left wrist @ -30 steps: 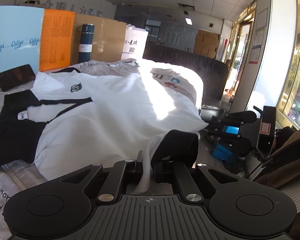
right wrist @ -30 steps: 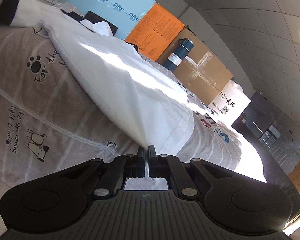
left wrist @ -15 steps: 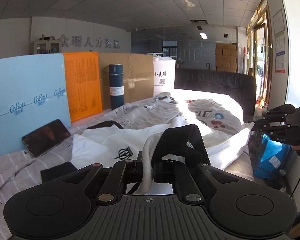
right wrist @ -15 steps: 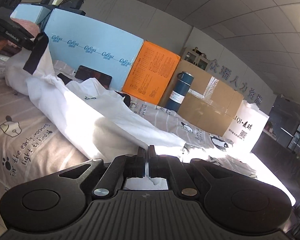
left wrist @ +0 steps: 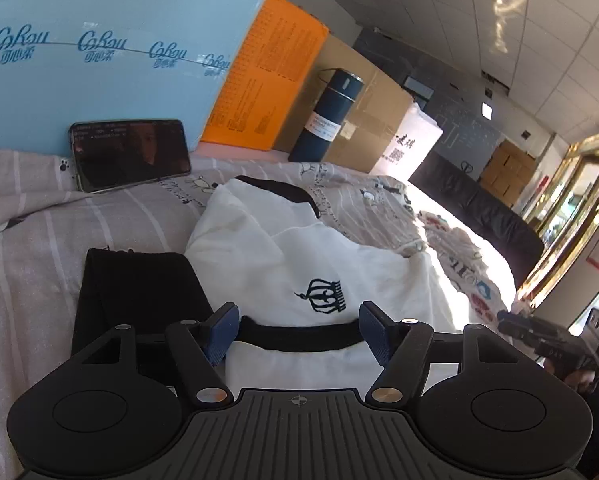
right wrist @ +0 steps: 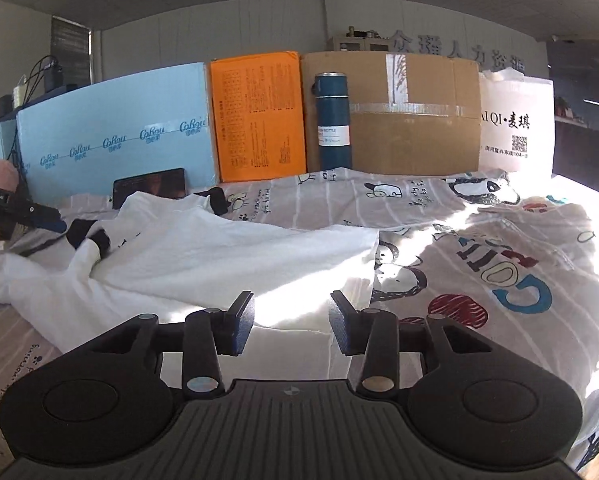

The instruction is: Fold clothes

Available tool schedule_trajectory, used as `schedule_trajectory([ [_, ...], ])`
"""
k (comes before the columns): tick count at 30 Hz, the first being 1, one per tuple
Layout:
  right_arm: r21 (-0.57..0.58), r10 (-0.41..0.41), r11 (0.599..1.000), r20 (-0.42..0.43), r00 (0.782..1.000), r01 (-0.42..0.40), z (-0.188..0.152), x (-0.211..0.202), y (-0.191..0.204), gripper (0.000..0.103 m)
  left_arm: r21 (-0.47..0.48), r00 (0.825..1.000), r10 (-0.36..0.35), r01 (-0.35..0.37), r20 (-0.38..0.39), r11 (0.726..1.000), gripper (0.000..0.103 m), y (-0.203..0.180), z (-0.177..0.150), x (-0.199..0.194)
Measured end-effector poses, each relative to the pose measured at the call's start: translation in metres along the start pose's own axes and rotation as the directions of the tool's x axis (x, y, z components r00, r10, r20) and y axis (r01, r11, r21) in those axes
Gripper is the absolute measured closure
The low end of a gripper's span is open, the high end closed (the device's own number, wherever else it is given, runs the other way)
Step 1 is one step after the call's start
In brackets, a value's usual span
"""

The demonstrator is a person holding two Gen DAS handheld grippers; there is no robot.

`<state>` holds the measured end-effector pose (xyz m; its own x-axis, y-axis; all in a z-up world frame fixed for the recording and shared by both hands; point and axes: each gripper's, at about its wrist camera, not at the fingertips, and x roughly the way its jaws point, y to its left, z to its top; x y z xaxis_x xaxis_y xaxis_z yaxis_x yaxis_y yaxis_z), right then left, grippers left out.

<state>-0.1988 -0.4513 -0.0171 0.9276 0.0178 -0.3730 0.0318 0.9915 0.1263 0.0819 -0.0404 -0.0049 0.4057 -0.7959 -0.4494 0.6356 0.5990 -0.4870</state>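
Now both grippers stand with fingers spread wide and nothing between them: the left gripper [left wrist: 299, 334] hovers just over the black-trimmed collar end of the white T-shirt [left wrist: 299, 264], the right gripper [right wrist: 291, 320] over its hem end. The shirt lies doubled over on the cartoon-print bedsheet [right wrist: 479, 240], one layer over another, its black sleeve cuff [left wrist: 139, 292] flat beside the left fingers and a crown emblem [left wrist: 323, 296] facing up; that flat lie, I judge, suits a fold just laid or one about to be taken up, and the pictures do not settle which. Leaning boards wall off the far edge: a blue one [right wrist: 111, 140] printed "CoRou", an orange printed sheet [right wrist: 259, 116], a taped cardboard box [right wrist: 411, 112], a white bag [right wrist: 515, 120] reading "QI·麦琪". A dark flask [right wrist: 333, 120] stands there, and a phone [left wrist: 129, 154] is propped against the blue board.
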Motion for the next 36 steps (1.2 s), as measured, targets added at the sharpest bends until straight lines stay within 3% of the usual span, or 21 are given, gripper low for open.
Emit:
schedule_trajectory([
  [6, 0.202, -0.130, 0.973, 0.099, 0.987, 0.108, -0.010, -0.022, -0.007, 0.037, 0.014, 0.998, -0.013, 0.012, 0.061, 1.000, 0.034, -0.001, -0.011, -0.044],
  [11, 0.303, -0.162, 0.948, 0.183, 0.970, 0.101, -0.027, -0.049, 0.009, 0.032, 0.109, 1.000, -0.020, 0.018, 0.020, 0.994, 0.027, -0.017, -0.041, -0.069],
  [14, 0.402, -0.171, 0.912, 0.201, 0.965, 0.078, -0.039, -0.063, 0.017, 0.032, 0.151, 0.998, -0.058, 0.062, -0.032, 0.987, 0.023, -0.025, -0.060, -0.071],
  [20, 0.493, -0.188, 0.866, 0.167, 0.968, 0.084, -0.048, -0.079, 0.034, 0.027, 0.186, 0.993, -0.064, 0.081, -0.096, 0.979, 0.023, -0.033, -0.081, -0.064],
  [28, 0.594, -0.169, 0.797, 0.043, 0.985, 0.111, -0.051, -0.058, 0.033, 0.026, 0.210, 0.990, -0.093, 0.115, -0.110, 0.971, 0.023, -0.041, -0.097, -0.072],
  [31, 0.627, -0.144, 0.775, 0.045, 0.989, 0.085, -0.055, -0.053, 0.031, 0.026, 0.216, 0.989, -0.103, 0.124, -0.105, 0.968, 0.023, -0.040, -0.099, -0.072],
  [32, 0.631, -0.135, 0.772, 0.052, 0.989, 0.073, -0.054, -0.051, 0.031, 0.026, 0.218, 0.990, -0.107, 0.126, -0.097, 0.968, 0.025, -0.040, -0.099, -0.072],
  [34, 0.640, -0.124, 0.766, 0.062, 0.990, 0.056, -0.054, -0.048, 0.030, 0.026, 0.228, 0.992, -0.101, 0.116, -0.077, 0.967, 0.040, -0.039, -0.100, -0.072],
  [36, 0.633, -0.133, 0.772, 0.060, 0.989, 0.065, -0.052, -0.044, 0.032, 0.027, 0.243, 0.996, -0.064, 0.077, -0.058, 0.967, 0.088, -0.037, -0.099, -0.071],
])
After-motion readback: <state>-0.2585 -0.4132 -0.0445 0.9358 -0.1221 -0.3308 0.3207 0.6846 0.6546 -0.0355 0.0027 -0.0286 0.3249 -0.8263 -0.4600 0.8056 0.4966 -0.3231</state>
